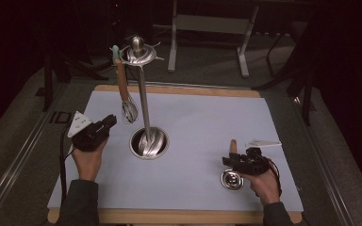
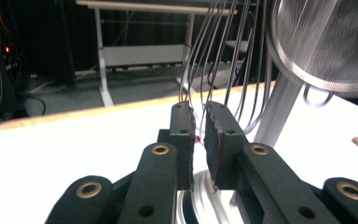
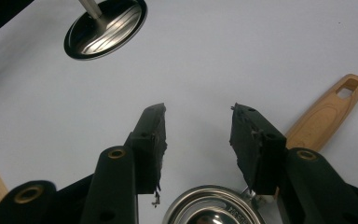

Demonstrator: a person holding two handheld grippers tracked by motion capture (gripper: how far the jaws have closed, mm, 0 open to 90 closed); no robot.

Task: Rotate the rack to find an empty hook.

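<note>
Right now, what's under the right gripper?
Under the right gripper lies a small steel ladle, bowl up on the white mat. Its wooden handle runs out past one jaw. Where handle joins bowl is covered by that jaw.

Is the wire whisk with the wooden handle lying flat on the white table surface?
No, the wire whisk with the wooden handle hangs from a hook of the tall steel utensil stand, wires downward.
</note>
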